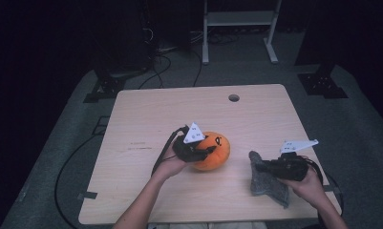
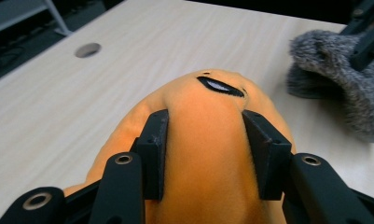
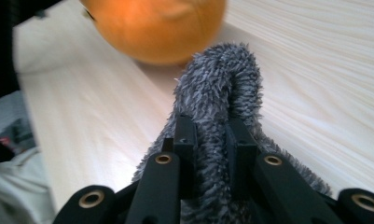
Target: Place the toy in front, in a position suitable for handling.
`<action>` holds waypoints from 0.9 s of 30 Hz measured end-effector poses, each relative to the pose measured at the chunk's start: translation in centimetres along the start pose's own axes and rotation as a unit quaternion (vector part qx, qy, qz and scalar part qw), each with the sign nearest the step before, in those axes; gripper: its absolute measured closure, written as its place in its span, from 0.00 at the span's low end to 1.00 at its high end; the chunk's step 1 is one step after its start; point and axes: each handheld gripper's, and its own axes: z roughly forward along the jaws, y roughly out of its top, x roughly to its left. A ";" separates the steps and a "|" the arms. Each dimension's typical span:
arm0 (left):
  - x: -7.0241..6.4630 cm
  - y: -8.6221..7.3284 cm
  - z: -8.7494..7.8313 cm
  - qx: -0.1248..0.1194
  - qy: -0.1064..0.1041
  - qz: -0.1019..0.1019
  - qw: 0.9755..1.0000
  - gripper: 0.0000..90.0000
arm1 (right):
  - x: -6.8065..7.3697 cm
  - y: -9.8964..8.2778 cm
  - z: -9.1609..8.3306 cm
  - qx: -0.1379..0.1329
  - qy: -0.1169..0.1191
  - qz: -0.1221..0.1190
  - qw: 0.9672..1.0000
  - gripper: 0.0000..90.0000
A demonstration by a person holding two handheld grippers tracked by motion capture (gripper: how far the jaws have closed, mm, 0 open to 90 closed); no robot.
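High view: one pale wooden desk (image 1: 146, 124) with a round cable hole (image 1: 234, 98) near its far edge. Item one, an orange plush pumpkin (image 1: 215, 153) with a black stitched face, sits near the desk's middle; the left tongs (image 1: 204, 151), held by the person's left hand (image 1: 169, 167), are clamped on its near-left side. Item two, a grey fuzzy cloth (image 1: 265, 183), lies toward the near right edge; the right tongs (image 1: 260, 164), in the right hand (image 1: 309, 186), grip its upper fold. The two items are apart, with bare wood between them. Left gripper view: both black jaws press into the orange plush (image 2: 205, 140), pinching a ridge of it; the stitched mark (image 2: 220, 86) shows beyond; the grey cloth (image 2: 334, 79) lies at upper right on the desk (image 2: 82, 107). Right gripper view: the jaws stand narrow, closed on a raised fold of the grey cloth (image 3: 222, 93); the pumpkin (image 3: 156, 28), blurred, rests just beyond the fold on the desk (image 3: 315, 84).
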 end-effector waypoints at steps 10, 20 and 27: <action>2.0 -0.4 2.3 0.011 0.040 -0.014 0.999 0.59 | -2.9 -1.1 0.2 0.009 -0.049 0.019 0.999 0.82; 2.0 -0.8 2.6 0.018 0.029 -0.021 0.999 0.50 | -4.1 -1.3 0.9 -0.014 -0.062 0.038 0.997 0.60; 2.2 -0.6 1.7 -0.012 0.023 -0.042 0.999 0.42 | -4.3 -1.0 0.1 -0.042 -0.051 0.049 0.997 0.57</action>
